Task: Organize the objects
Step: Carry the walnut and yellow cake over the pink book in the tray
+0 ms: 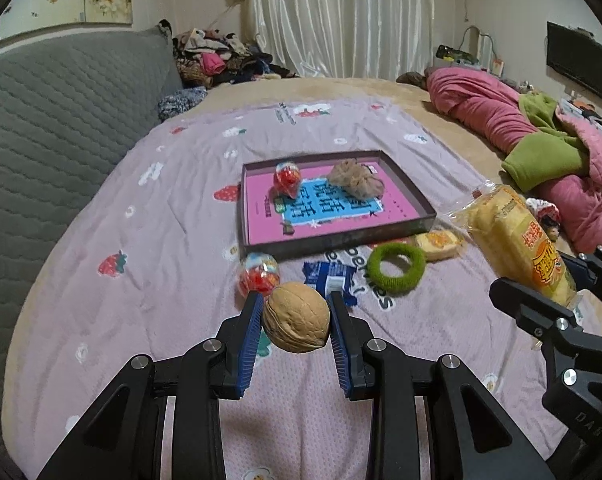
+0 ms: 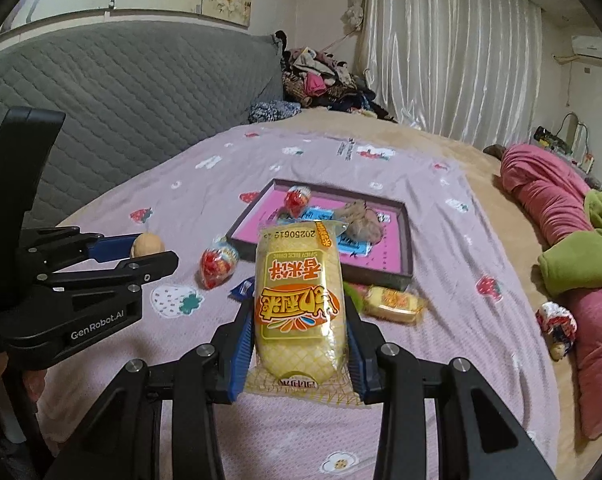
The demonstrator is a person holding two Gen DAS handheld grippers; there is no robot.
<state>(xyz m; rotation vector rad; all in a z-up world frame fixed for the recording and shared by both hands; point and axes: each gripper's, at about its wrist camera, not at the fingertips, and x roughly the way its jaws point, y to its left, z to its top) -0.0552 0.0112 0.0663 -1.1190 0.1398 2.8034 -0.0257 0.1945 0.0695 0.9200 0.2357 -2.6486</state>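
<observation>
My left gripper point(image 1: 295, 316) is shut on a brown walnut point(image 1: 296, 317) and holds it above the pink bedspread; the walnut also shows in the right wrist view point(image 2: 147, 245). My right gripper point(image 2: 299, 334) is shut on a long yellow snack packet point(image 2: 299, 300), also seen in the left wrist view point(image 1: 517, 240). Ahead lies a shallow dark tray point(image 1: 405, 188) with a pink floor, holding a red candy egg point(image 1: 287, 178) and a brown fuzzy bundle point(image 1: 355, 178). The tray also shows in the right wrist view point(image 2: 407, 240).
On the bedspread before the tray lie a second red candy egg point(image 1: 259, 274), a blue wrapper point(image 1: 329, 276), a green fuzzy ring point(image 1: 397, 266) and a small yellow packet point(image 1: 439, 242). A pink and green quilt point(image 1: 541, 136) lies right. A grey headboard point(image 1: 61, 120) stands left.
</observation>
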